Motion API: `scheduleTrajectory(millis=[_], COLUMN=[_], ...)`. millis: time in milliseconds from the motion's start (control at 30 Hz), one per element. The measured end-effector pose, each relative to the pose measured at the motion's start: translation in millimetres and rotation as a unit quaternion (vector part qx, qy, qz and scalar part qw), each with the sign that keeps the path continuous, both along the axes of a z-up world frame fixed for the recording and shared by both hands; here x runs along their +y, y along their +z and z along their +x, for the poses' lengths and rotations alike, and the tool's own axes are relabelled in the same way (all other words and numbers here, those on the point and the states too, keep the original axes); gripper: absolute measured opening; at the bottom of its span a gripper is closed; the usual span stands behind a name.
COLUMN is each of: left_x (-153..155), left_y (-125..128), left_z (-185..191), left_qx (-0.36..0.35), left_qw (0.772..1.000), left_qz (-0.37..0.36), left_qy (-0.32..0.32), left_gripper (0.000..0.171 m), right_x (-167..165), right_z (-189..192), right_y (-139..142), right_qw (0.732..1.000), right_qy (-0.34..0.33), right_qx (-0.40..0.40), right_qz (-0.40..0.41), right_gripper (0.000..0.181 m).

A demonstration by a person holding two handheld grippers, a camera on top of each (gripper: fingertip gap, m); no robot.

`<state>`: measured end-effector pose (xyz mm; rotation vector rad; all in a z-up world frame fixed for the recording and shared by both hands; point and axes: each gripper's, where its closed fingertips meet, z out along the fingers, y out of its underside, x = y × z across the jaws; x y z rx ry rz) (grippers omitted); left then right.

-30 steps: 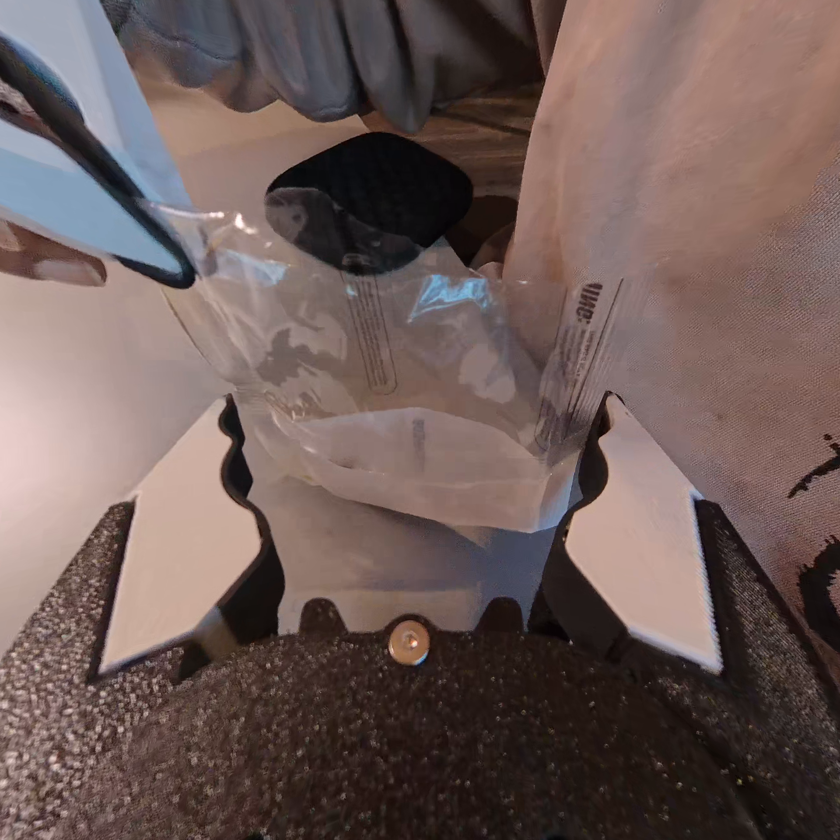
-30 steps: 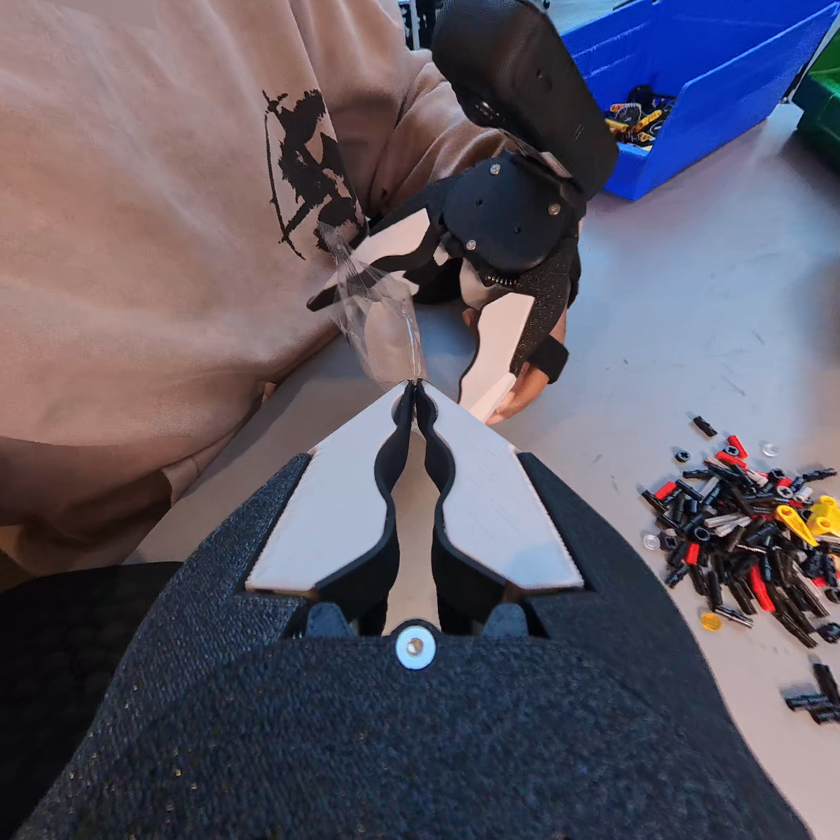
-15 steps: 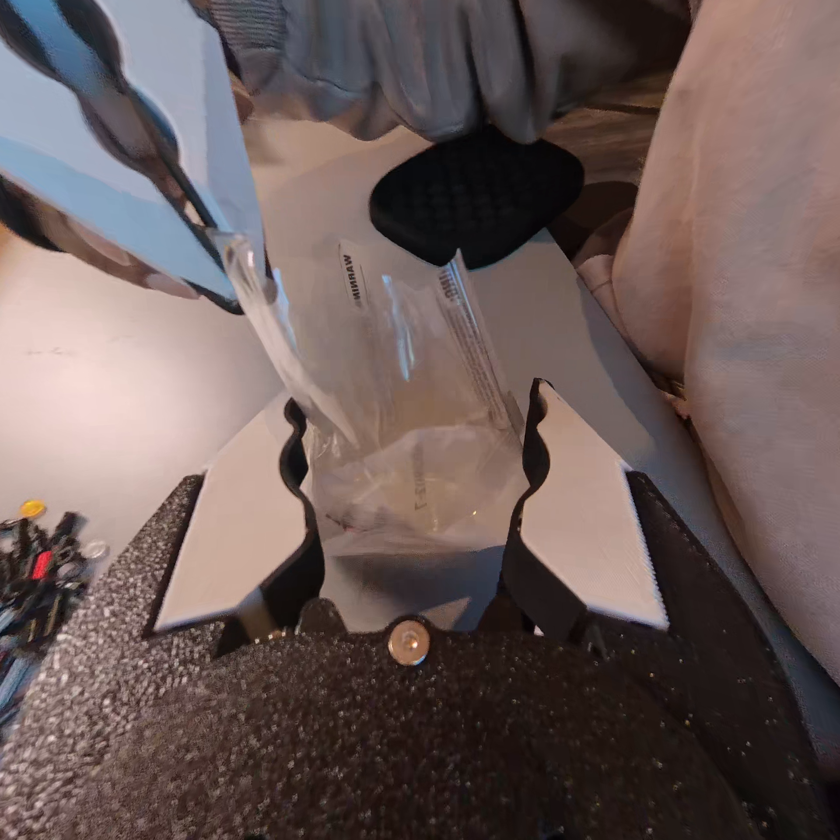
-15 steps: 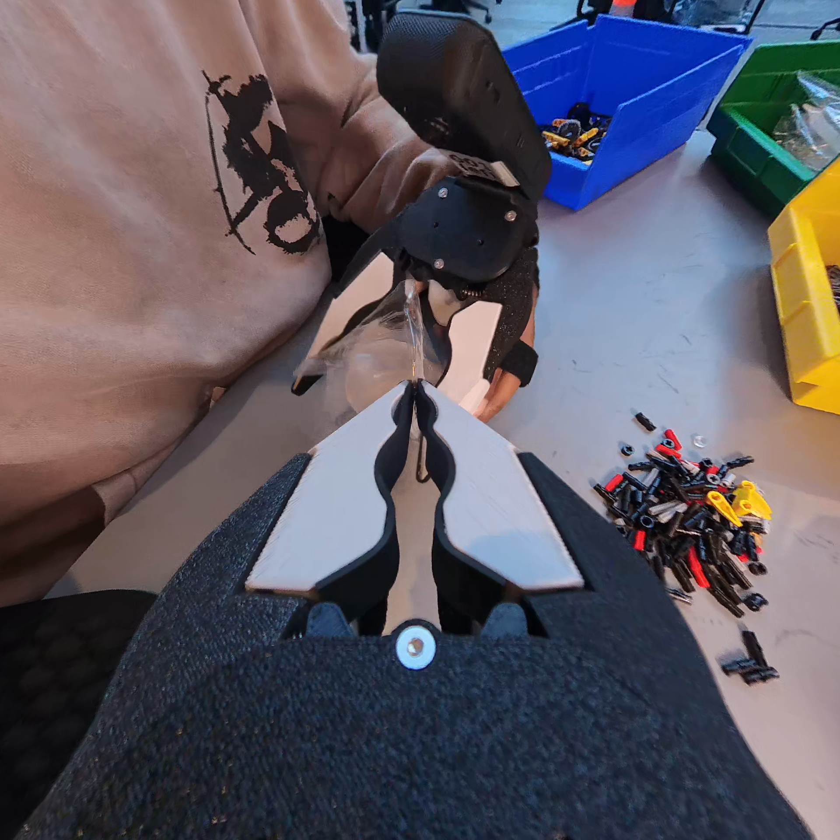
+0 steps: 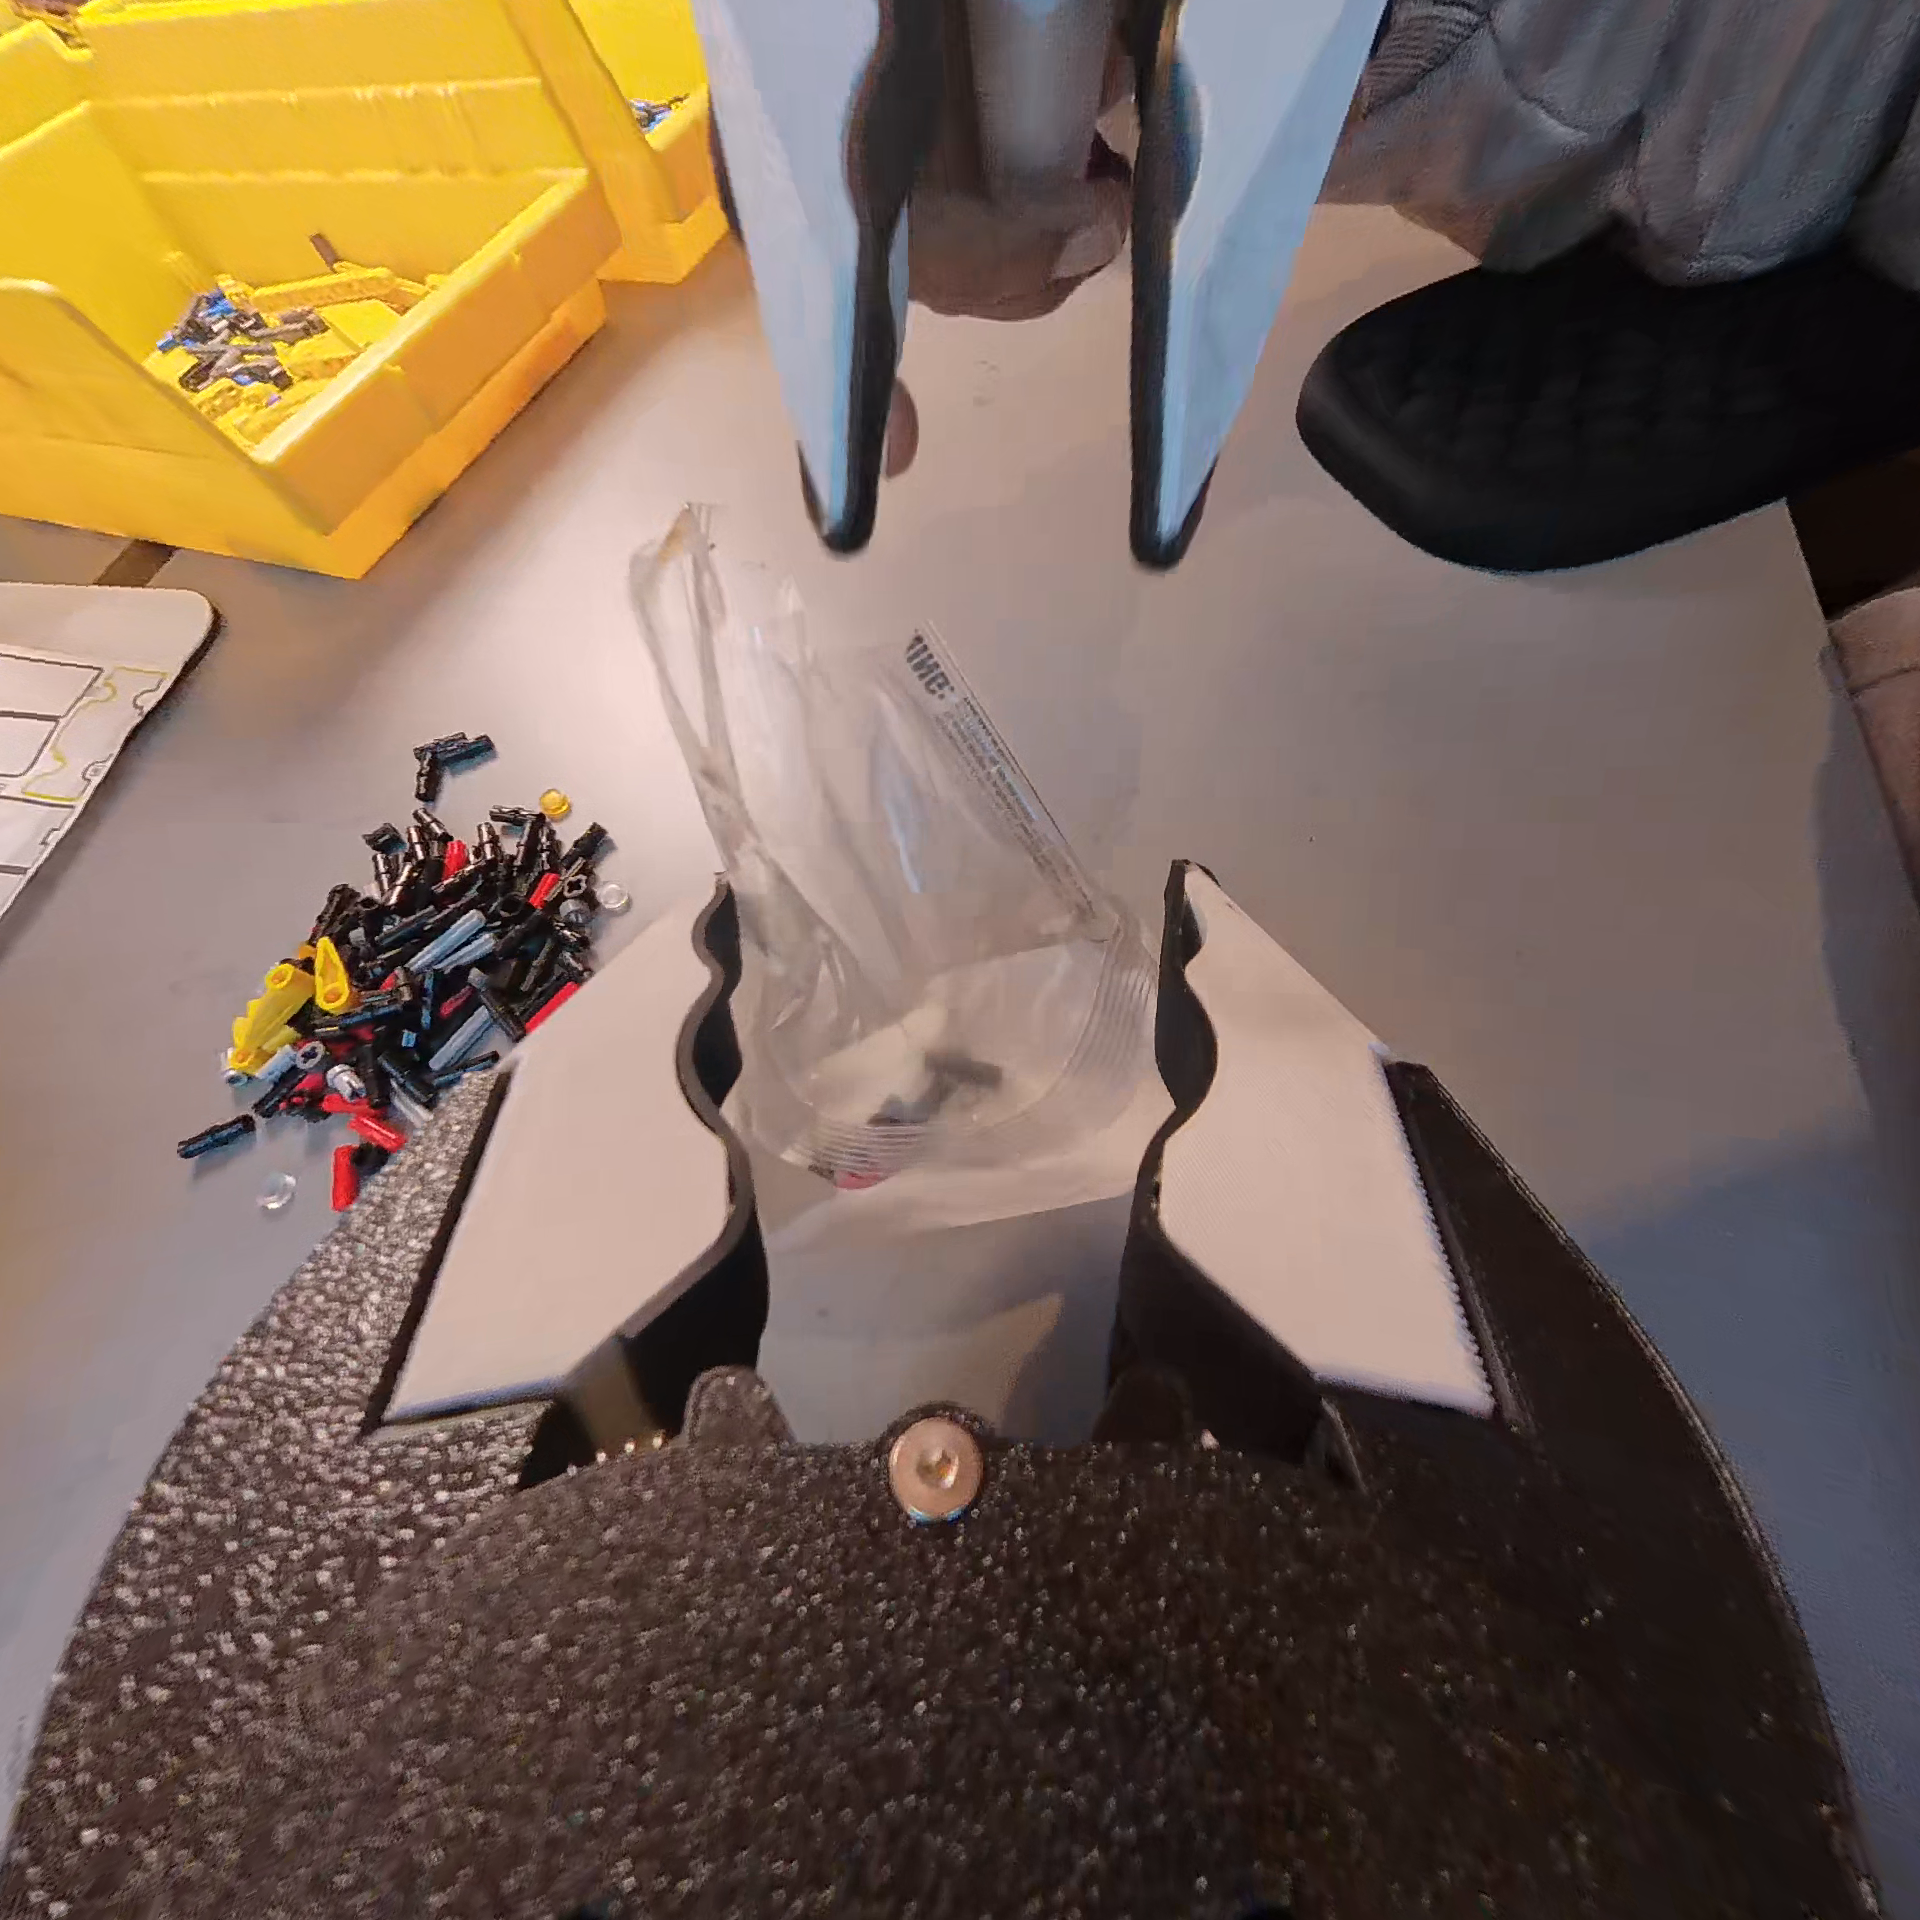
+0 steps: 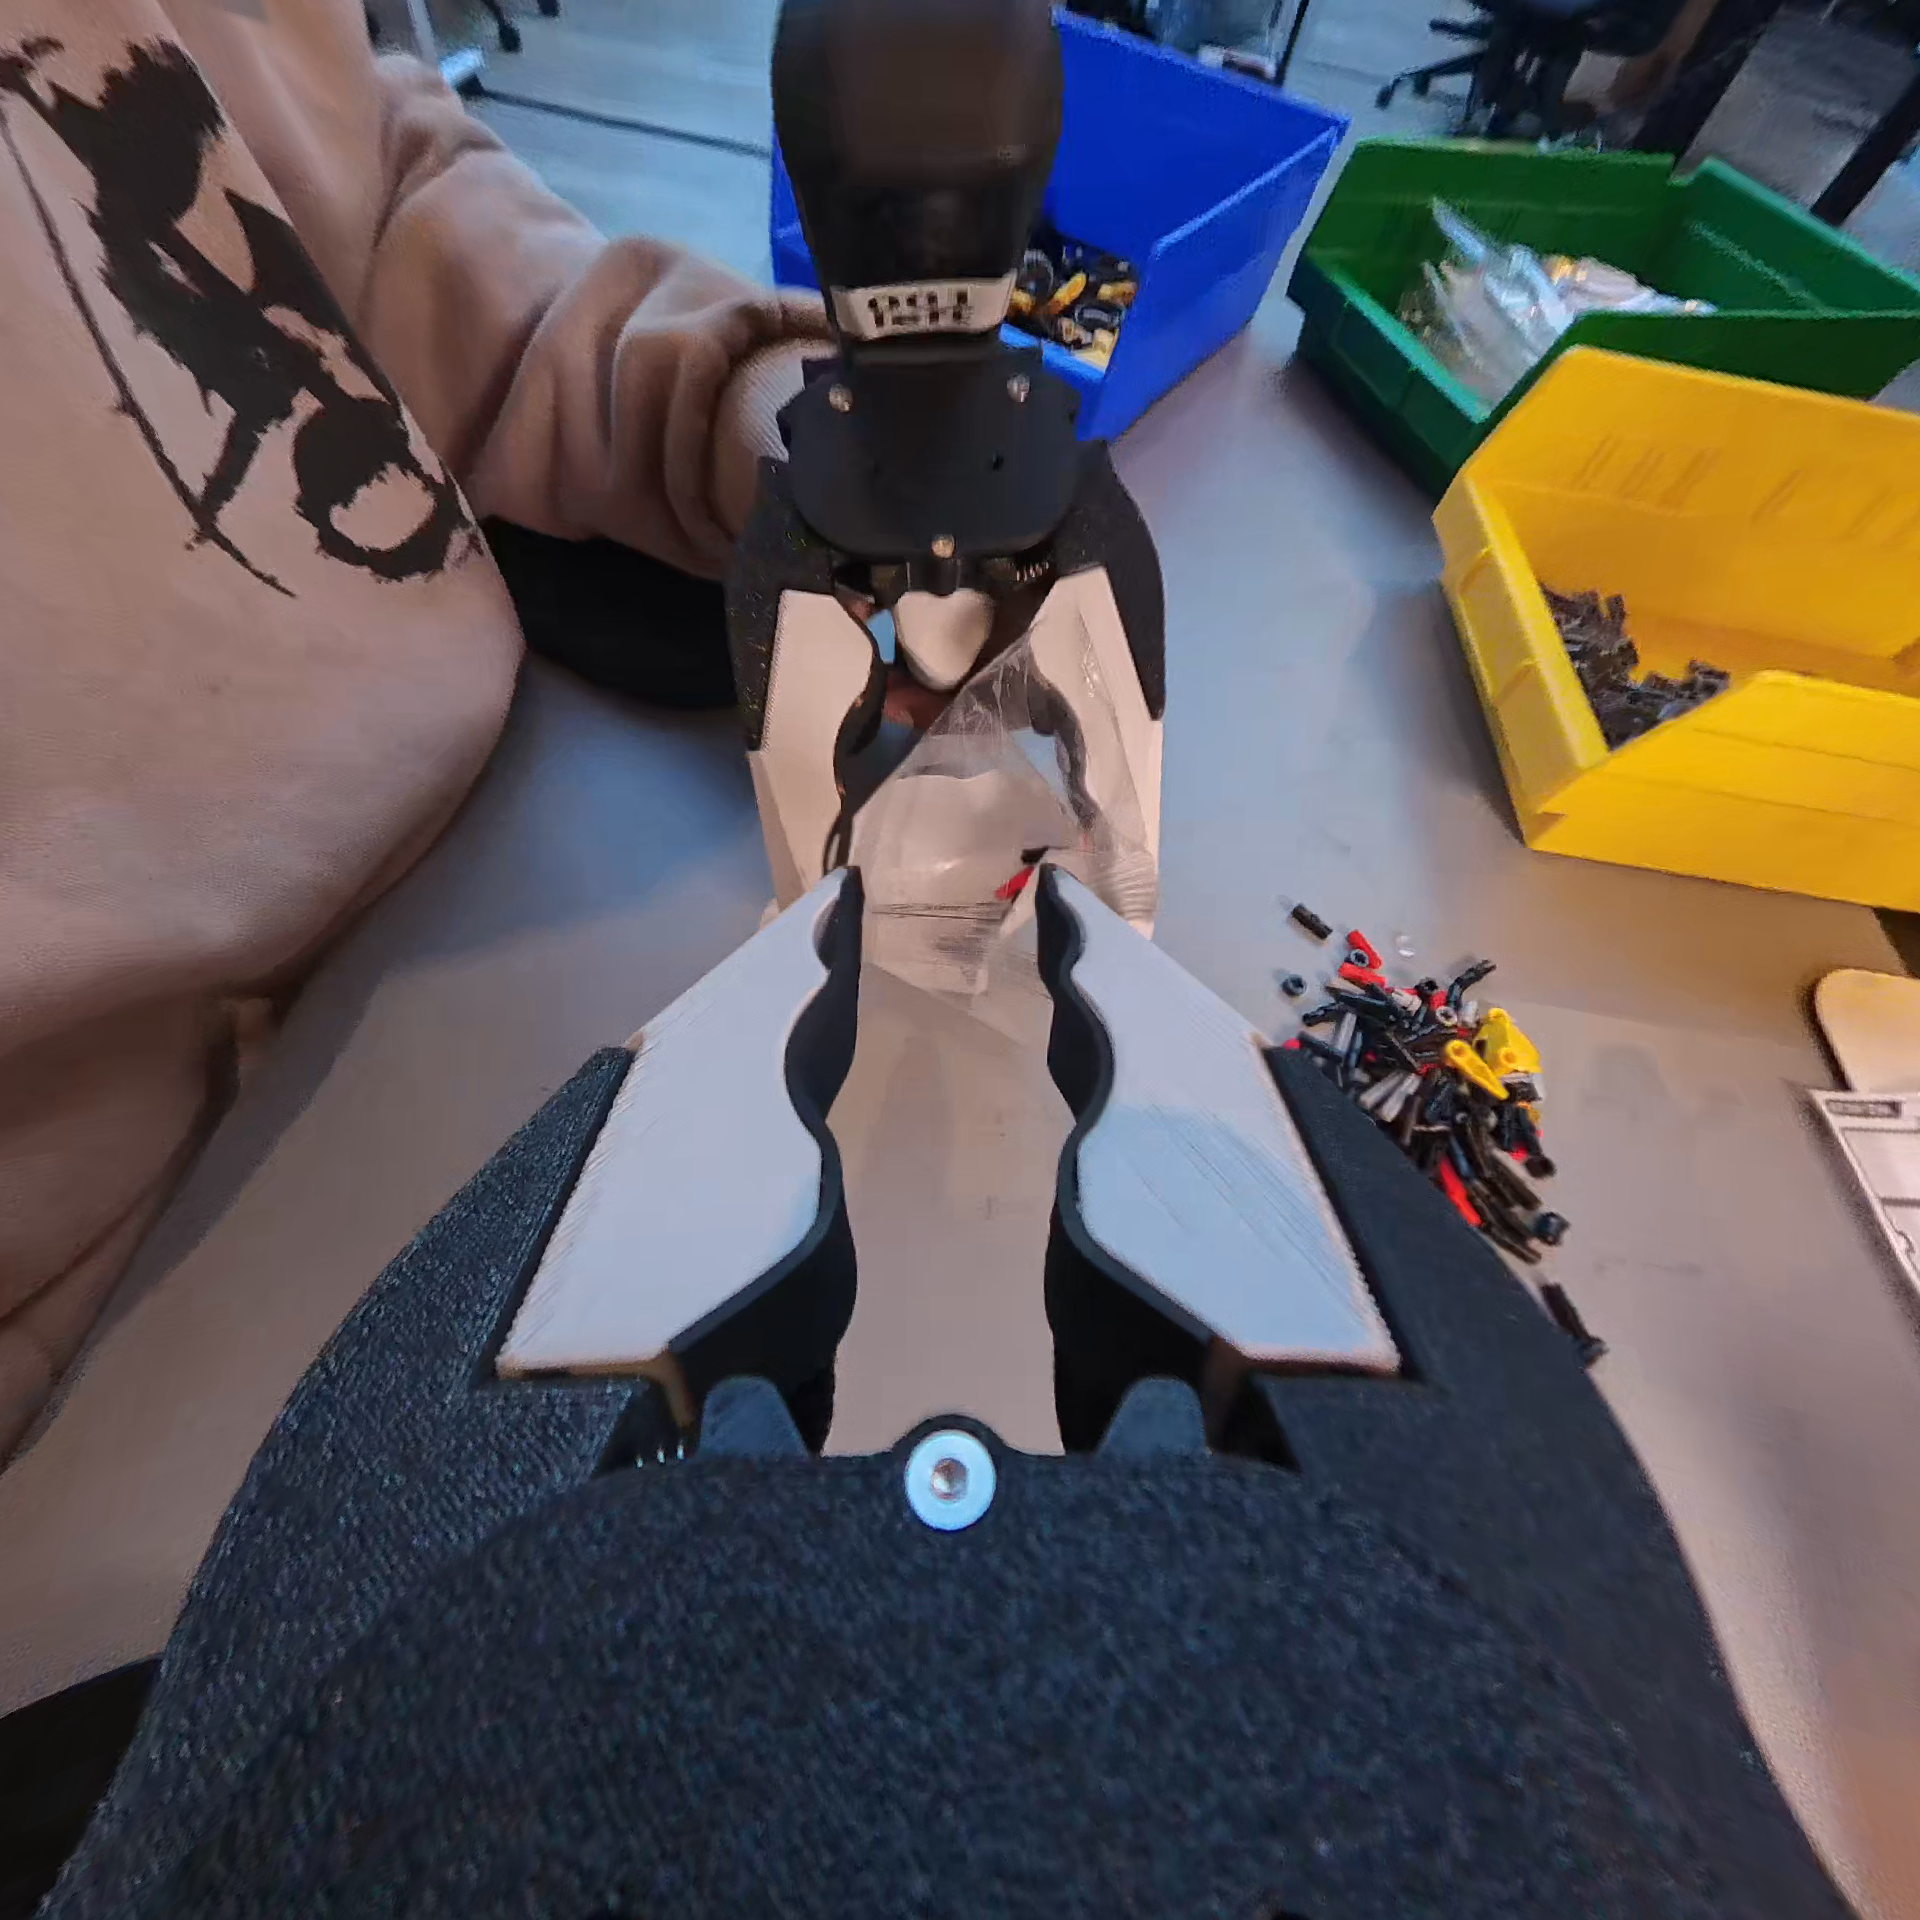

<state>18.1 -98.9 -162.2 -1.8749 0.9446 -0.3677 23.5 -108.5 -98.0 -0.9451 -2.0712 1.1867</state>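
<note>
A clear plastic bag [image 5: 883, 862] with a few small parts at its bottom stands on the grey table [image 5: 1455, 831]. It sits between the spread fingers of my left gripper [image 5: 951, 883], which is open. The bag brushes the right-hand finger. My right gripper [image 6: 945, 881] is open and empty, with its tips just short of the bag [image 6: 966, 821]. It also shows in the left wrist view [image 5: 997, 535], pointing down at the bag's upper edge. In the right wrist view the left gripper's white fingers [image 6: 800, 769] flank the bag.
A pile of small black, red, grey and yellow parts [image 5: 416, 987] lies left of the bag, also in the right wrist view [image 6: 1434, 1070]. Yellow bins [image 5: 312, 312], a green bin [image 6: 1558, 260] and a blue bin [image 6: 1174, 208] stand behind. A printed sheet [image 5: 52, 727] lies nearby. A person's sweatshirt [image 6: 208, 623] is close by. The grippers' ends are close to 6 cm from one another.
My right gripper has opened and let go of the bag's top edge. My left gripper has swung away from the person's body over the table, its jaws a little narrower, with the bag between its fingers.
</note>
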Motion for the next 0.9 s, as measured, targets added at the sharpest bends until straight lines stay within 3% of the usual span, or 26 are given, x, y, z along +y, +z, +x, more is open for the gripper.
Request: scheduleTrajectory(millis=[100,200,300,400,533,767,900], left_x=[-3.4,-0.7,-0.4,-3.9,-5.3,-1.7,-1.1], left_y=[-3.7,-11.3,-19.1,-16.2,-19.6,-18.4,-16.4], left_z=[6.7,0.0,-7.4,-2.5,-3.3,-10.0,-11.0], left_qx=[0.011,0.024,0.016,0.002,0.010,0.007,0.006], left_qw=[1.000,1.000,0.999,0.999,0.999,0.999,0.999], left_qz=[0.005,-0.003,-0.041,-0.044,-0.050,-0.049,-0.039], left_qy=[-0.014,0.001,0.017,0.001,-0.005,0.015,0.017], left_gripper=[0.083,0.091,0.108,0.109,0.099,0.092,0.079], right_x=[-5.7,-11.2,-14.5,-22.2,-22.9,-21.0,-13.6], right_z=[-8.2,-9.3,-5.8,-3.9,-2.4,6.0,5.5], right_y=[-25.5,-38.8,-36.4,-25.5,-27.2,-27.1,-29.9], right_qw=[0.999,0.998,0.996,0.995,0.988,0.991,0.995], right_qy=[-0.013,-0.002,0.010,0.030,0.049,0.054,0.032], right_qx=[-0.031,-0.054,-0.040,-0.004,0.026,0.019,0.003], right_qz=[0.031,0.036,0.079,0.092,0.143,0.120,0.095], right_gripper=[0.031,0.000,0.000,0.000,0.000,0.000,0.001])
